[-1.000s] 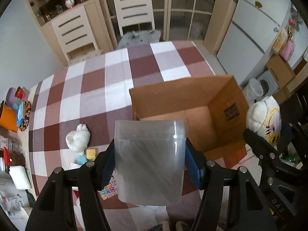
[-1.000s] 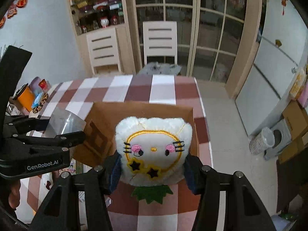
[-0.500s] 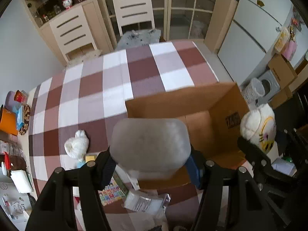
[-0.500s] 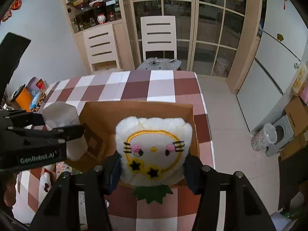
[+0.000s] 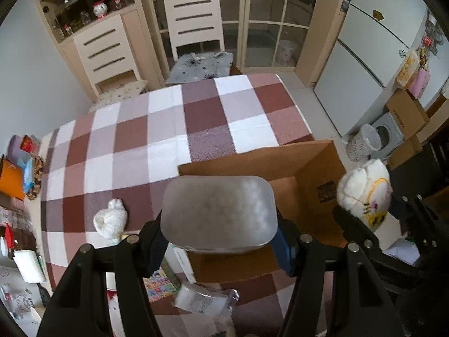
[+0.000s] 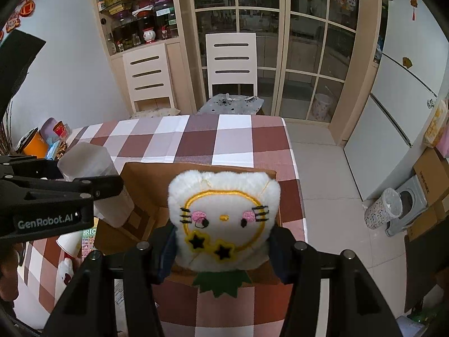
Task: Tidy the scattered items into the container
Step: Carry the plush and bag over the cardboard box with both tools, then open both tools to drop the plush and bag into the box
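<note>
Tipped since a second ago, the frosted plastic cup (image 5: 218, 213) shows its base, clamped in the left tool (image 5: 219, 238) over the cardboard box (image 5: 314, 168). Right tool (image 6: 221, 255) grips a white plush toy (image 6: 224, 219) above the box's near edge.

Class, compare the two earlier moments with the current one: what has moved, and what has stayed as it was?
The frosted plastic container in the left gripper has tipped forward, from side-on to end-on, over the near left edge of the cardboard box. The right gripper stays shut on the white plush toy above the box. Nothing was released. The small white plush remains on the checked tablecloth.
</note>
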`<state>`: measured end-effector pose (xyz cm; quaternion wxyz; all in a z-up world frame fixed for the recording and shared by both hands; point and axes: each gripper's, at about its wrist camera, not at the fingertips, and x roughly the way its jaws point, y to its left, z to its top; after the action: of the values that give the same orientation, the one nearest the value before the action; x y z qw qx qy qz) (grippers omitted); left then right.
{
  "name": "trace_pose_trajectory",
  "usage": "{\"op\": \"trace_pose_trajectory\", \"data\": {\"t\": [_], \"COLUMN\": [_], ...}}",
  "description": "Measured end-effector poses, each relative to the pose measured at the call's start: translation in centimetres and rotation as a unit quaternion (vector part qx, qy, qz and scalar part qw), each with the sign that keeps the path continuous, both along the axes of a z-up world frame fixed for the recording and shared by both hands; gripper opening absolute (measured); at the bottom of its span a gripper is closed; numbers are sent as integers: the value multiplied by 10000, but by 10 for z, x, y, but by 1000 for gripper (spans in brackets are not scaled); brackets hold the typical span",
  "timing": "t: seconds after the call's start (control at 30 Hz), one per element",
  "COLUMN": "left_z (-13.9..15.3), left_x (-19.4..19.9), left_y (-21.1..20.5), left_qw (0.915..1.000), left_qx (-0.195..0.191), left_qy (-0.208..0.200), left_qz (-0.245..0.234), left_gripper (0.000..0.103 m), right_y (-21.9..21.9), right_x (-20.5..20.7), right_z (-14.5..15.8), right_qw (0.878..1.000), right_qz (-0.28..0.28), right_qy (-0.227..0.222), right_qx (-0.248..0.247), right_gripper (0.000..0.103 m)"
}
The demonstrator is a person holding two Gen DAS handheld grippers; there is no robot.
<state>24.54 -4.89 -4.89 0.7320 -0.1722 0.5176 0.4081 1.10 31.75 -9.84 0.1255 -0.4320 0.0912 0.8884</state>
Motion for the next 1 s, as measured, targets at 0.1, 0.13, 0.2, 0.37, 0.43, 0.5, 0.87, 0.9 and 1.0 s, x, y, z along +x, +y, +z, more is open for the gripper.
{"op": "trace_pose_trajectory", "data": {"t": [0.1, 0.13, 0.2, 0.37, 0.43, 0.5, 0.87, 0.9, 1.0], "left_z": [-7, -10, -15, -19, -20, -21, -27, -27, -27], "left_x": [2, 2, 2, 1, 1, 0, 0, 0, 1], "left_y": [-1, 0, 2, 3, 5, 6, 10, 10, 11], "left_qw": [9995, 9992, 9987, 9985, 9985, 9984, 9982, 9983, 9984], "left_qx": [-319, -399, -475, -492, -496, -502, -515, -509, -480], "left_qy": [62, 87, 166, 208, 215, 217, 269, 278, 303], "left_qz": [-25, -6, 37, 91, 113, 135, 115, 106, 65], "left_gripper": [64, 64, 64, 64, 64, 64, 64, 64, 64], "right_y": [0, 0, 1, 2, 3, 3, 2, 2, 2], "right_x": [-3, -4, -4, -4, -3, -4, -8, -9, -10], "right_z": [-1, -2, -5, -8, -9, -10, -16, -16, -18], "right_qw": [10000, 10000, 9999, 9999, 9999, 9999, 9997, 9996, 9997], "right_qz": [13, 24, 33, 39, 48, 57, 79, 81, 100], "right_qy": [-57, -91, -134, -152, -152, -158, -241, -250, -239], "right_qx": [4, 14, -9, -19, -17, -21, -49, -50, -38], "right_gripper": [56, 56, 57, 57, 57, 57, 57, 57, 64]}}
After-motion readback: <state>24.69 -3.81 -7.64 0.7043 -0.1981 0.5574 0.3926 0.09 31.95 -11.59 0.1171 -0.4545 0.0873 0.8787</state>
